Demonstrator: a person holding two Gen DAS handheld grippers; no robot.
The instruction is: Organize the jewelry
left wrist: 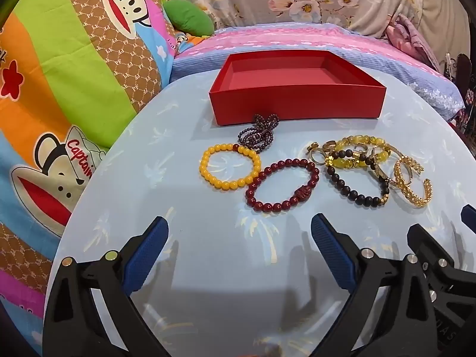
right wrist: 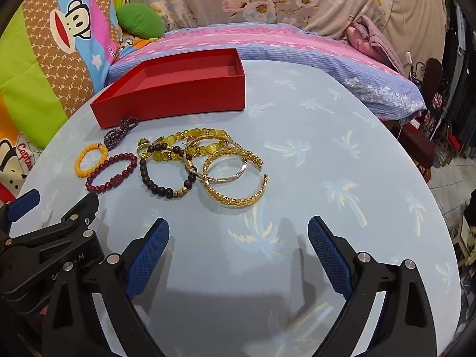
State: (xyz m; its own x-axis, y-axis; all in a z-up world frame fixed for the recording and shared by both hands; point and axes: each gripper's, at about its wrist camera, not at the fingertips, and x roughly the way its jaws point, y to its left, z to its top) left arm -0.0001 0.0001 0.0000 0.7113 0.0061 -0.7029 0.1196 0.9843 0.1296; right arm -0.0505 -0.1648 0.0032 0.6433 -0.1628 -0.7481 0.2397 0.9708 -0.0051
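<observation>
Round table (left wrist: 208, 267) in pale blue, palm-tree print, with cartoon bedding at the left of the frame and a floral curtain across the top. Its curved rim sweeps down the left side; bare cloth lies open in the lower middle. The red box (left wrist: 297, 101) sits upper centre, empty. Below it the jewelry spreads out: yellow bead bracelet (left wrist: 229, 163), dark red bracelet (left wrist: 279, 184), gold cuff (right wrist: 238, 190). Left gripper (left wrist: 239, 247) and right gripper (right wrist: 238, 247) both gape wide, holding nothing, apart from the pieces above them.
</observation>
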